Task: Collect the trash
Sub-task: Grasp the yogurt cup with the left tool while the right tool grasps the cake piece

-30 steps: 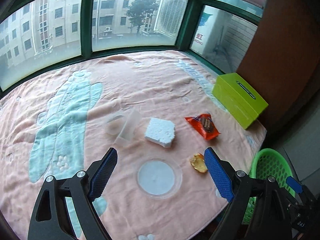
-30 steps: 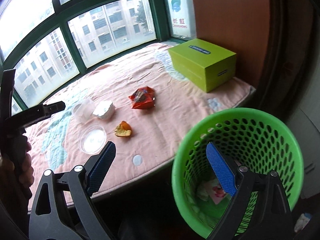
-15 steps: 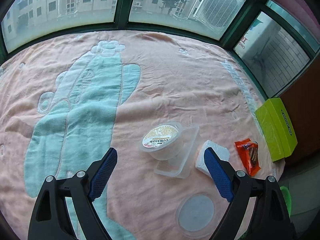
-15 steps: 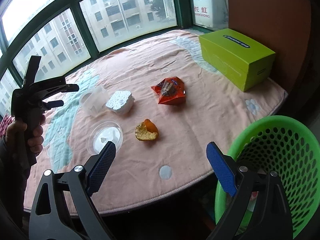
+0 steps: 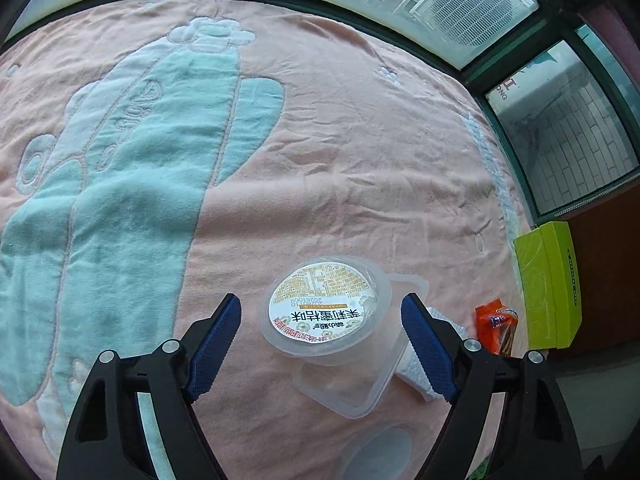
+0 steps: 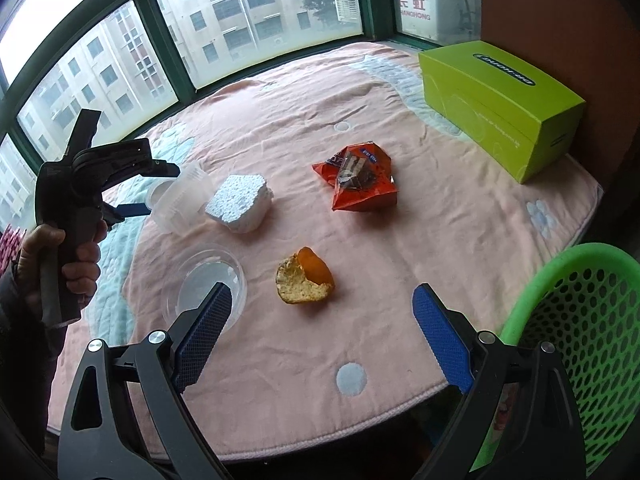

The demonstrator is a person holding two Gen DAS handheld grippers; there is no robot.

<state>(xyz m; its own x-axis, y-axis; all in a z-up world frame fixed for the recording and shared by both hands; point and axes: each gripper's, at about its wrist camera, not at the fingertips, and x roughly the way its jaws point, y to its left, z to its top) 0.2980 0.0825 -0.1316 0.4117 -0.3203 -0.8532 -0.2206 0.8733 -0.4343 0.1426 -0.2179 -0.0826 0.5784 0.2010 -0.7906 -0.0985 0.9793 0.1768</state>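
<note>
Five pieces of trash are seen on the pink-covered surface (image 6: 460,216): a clear plastic cup (image 5: 324,314) lying on its side, a foam block (image 6: 239,202), a red snack wrapper (image 6: 358,182), a piece of orange peel (image 6: 306,278) and a clear round lid (image 6: 208,284). A green basket (image 6: 580,344) stands below the near edge, on the right.

A slip is judged the main risk. The cup is thin, smooth and rounded, and it rests against the foam block; if the pads close off-centre, it may be squeezed out sideways or crushed, and the block may be pushed along. A loose hold could also drop it short of the basket.

The left tool (image 5: 322,340) is set on either side of the cup with its jaws closing; the cup lies between them, but no pad is seen pressing on it yet. The right tool (image 6: 320,328) is held wide above the near part of the surface, just before the peel; nothing is held or touched.
</note>
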